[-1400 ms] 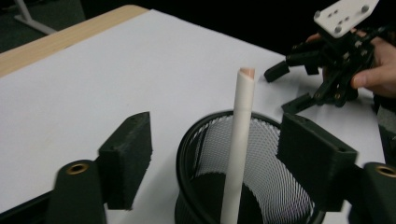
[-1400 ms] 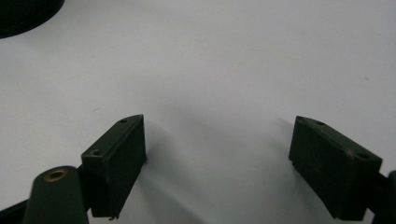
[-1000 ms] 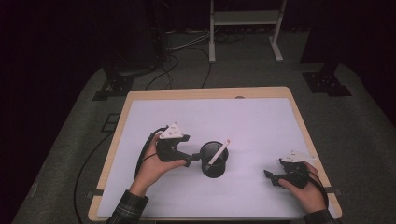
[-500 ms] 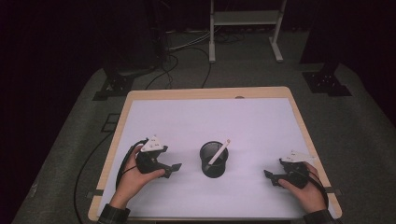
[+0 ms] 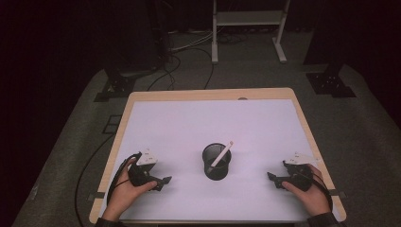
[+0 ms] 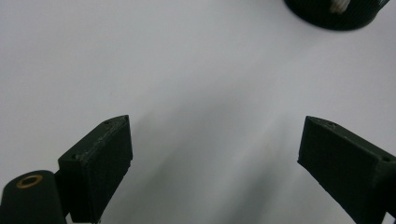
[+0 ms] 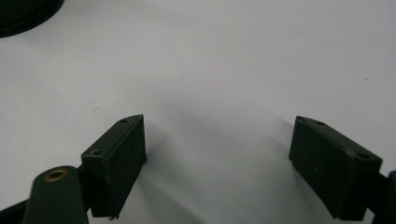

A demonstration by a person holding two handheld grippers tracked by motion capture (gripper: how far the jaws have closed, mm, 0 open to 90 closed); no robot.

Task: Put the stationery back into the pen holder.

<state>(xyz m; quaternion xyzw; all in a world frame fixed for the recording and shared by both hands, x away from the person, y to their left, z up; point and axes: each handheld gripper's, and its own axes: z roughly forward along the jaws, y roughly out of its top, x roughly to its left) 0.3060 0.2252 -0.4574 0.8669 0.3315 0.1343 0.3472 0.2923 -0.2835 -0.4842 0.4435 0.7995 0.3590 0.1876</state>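
Two grippers rest low on the white table top (image 5: 198, 118) near the person's edge, one at each side, and both stand wide open with nothing between their jaws. In the left gripper view the bare white surface lies between the two black jaws, and the rim of the black cup (image 6: 334, 14) shows at the upper right; in the right gripper view the same cup (image 7: 23, 14) shows at the upper left corner.

From the high view, the left gripper (image 5: 161, 181) points right toward the middle of the table, and the right gripper (image 5: 275, 179) points left toward it. Between them, a little farther from the person, stands the black mesh cup (image 5: 217, 162), upright. A white pen (image 5: 222, 154) leans in it, its long axis tilted so that the upper end points up and to the right, over the cup's far right rim.

The cup looks slightly nearer the left gripper than the right one, though the pen's free end leans toward the right side, so a reach for that end would probably suit the right gripper better.

Beyond the table lie the dark floor, cables (image 5: 184, 66) and a white stand (image 5: 248, 19).
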